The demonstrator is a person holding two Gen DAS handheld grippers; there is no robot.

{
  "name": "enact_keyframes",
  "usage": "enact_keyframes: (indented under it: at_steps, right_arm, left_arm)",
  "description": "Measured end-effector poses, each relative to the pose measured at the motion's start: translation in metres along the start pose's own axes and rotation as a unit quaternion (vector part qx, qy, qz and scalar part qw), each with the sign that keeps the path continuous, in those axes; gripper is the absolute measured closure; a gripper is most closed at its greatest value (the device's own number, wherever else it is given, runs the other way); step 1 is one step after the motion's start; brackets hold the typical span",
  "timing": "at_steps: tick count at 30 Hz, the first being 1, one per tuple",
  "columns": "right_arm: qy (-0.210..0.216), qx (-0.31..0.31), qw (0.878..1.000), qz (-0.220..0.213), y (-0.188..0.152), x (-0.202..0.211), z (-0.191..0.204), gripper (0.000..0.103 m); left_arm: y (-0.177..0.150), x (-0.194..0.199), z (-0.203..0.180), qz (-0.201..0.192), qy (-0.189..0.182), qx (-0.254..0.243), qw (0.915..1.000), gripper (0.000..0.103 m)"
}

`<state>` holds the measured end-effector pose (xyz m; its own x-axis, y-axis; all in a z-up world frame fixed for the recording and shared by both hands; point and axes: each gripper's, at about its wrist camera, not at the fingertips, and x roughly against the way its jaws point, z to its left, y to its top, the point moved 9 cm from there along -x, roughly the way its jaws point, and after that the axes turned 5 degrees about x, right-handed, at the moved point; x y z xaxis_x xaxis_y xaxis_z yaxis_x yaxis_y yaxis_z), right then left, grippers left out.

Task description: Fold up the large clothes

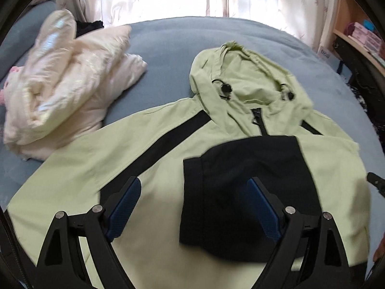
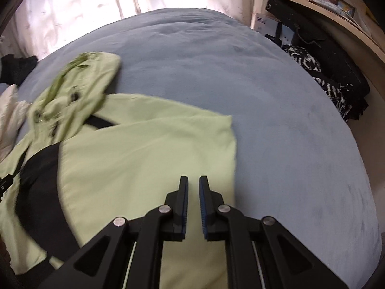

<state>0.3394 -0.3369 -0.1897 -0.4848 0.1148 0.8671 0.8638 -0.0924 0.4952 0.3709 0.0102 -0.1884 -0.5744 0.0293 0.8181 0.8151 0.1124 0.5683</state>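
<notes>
Jacket (image 1: 134,149) first: the pale green hooded one with black panels lies spread front-up on the blue-grey bedspread (image 1: 168,48), filling the lower and middle part of my left wrist view, its hood (image 1: 243,77) toward the top centre. My left gripper (image 1: 192,192) hangs over the chest with its jaws wide apart and nothing between them; one blue pad (image 1: 125,202) sits over green cloth at lower left, the other over the black panel (image 1: 243,175) at lower centre right. I cannot tell whether the fingertips touch the cloth.

In the right wrist view the jacket (image 2: 134,159) takes up the left half of the frame, blurred, with the hood (image 2: 79,84) at upper left. My right gripper (image 2: 193,185) has its jaws nearly together, a narrow gap left between them, and I see nothing pinched there. Its tips lie over green cloth near the garment's right-hand edge, just beside bare bedspread (image 2: 276,108).

Only the left view shows the folded cream puffer coat (image 1: 65,84) at upper left, well apart from the jaws, and the zipper (image 1: 259,122) below the hood. Only the right view shows the wooden shelf (image 2: 336,19) at upper right.
</notes>
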Motion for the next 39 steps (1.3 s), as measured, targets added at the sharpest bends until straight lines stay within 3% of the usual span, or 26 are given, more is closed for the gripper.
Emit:
enact_keyframes:
  at_steps: [1, 3, 6, 12, 20, 31, 35, 39]
  right_arm:
    - [0.006, 0.002, 1.0, 0.0, -0.005, 0.006, 0.005, 0.088]
    - [0.022, 0.006, 1.0, -0.006, -0.018, 0.026, 0.019, 0.067]
    - [0.046, 0.009, 0.999, -0.019, -0.038, 0.053, 0.038, 0.054]
    - [0.094, 0.009, 0.995, -0.018, -0.089, 0.094, 0.076, 0.054]
    - [0.134, 0.026, 0.99, -0.022, -0.137, 0.142, 0.133, 0.054]
    - [0.174, 0.091, 0.979, -0.049, -0.16, 0.181, 0.254, 0.054]
    - [0.192, 0.115, 0.974, -0.041, -0.165, 0.177, 0.305, 0.054]
    - [0.205, 0.137, 0.969, -0.026, -0.172, 0.165, 0.348, 0.054]
  left_arm:
    - [-0.005, 0.011, 0.0, -0.002, -0.003, -0.003, 1.0, 0.014]
    - [-0.018, 0.036, 0.002, -0.003, -0.011, -0.01, 0.9999, 0.014]
    - [-0.041, 0.07, 0.011, -0.002, -0.019, -0.014, 0.9997, 0.014]
    - [-0.091, 0.123, 0.041, 0.013, -0.039, -0.003, 0.9992, 0.014]
    - [-0.139, 0.179, 0.102, -0.003, -0.071, 0.028, 0.9971, 0.014]
    - [-0.182, 0.194, 0.227, -0.012, -0.079, 0.117, 0.9899, 0.014]
    - [-0.193, 0.184, 0.275, -0.012, -0.09, 0.172, 0.9809, 0.014]
    - [-0.209, 0.168, 0.317, -0.013, -0.121, 0.247, 0.9613, 0.014]
